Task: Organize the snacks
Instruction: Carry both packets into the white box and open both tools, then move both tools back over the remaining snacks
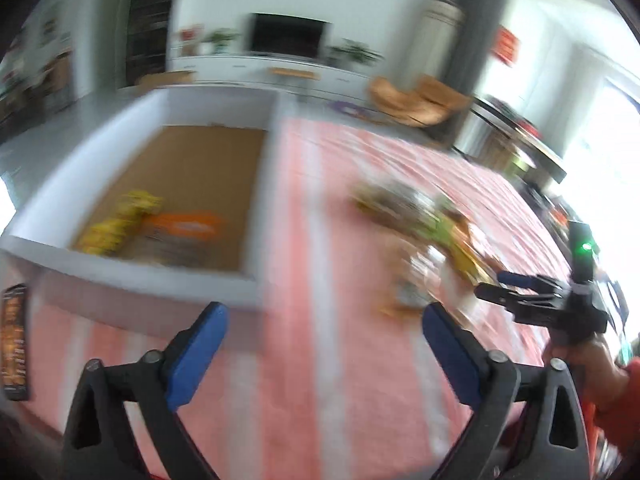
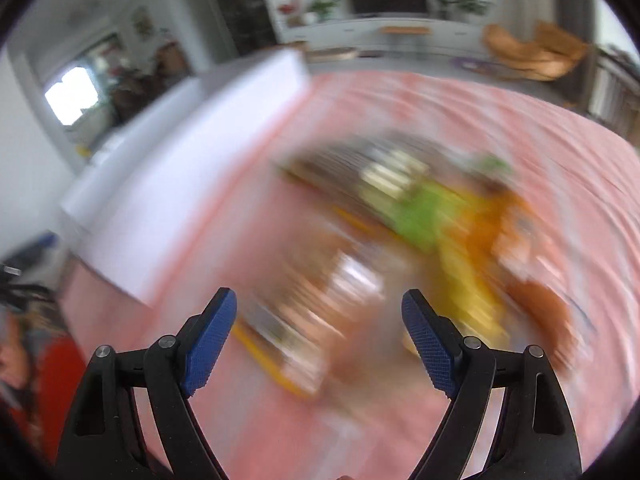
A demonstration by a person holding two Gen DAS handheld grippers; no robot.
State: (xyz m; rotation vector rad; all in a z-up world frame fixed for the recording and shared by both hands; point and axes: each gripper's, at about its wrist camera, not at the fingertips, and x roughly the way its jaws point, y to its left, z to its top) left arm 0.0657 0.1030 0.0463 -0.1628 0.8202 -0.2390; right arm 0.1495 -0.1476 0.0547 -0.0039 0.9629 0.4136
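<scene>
While both grippers are hanging spread and empty, the right gripper [image 2: 320,320] is hovering nearer the snack pile [image 2: 420,216], directly ahead of its jaws; the left gripper [image 1: 324,332] is sitting beside the box [image 1: 256,200].

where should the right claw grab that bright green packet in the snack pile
Judging through heavy blur: the green packet lies flat in the pile on the pink cloth, other packets around it. Probably come from above and pinch its near edge. The open right claw already hangs just short of the pile.

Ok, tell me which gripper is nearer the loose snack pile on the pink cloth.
Right. The right gripper hangs open just above the snack pile. The left gripper, also open, is over bare cloth between the pile and the white box.
</scene>
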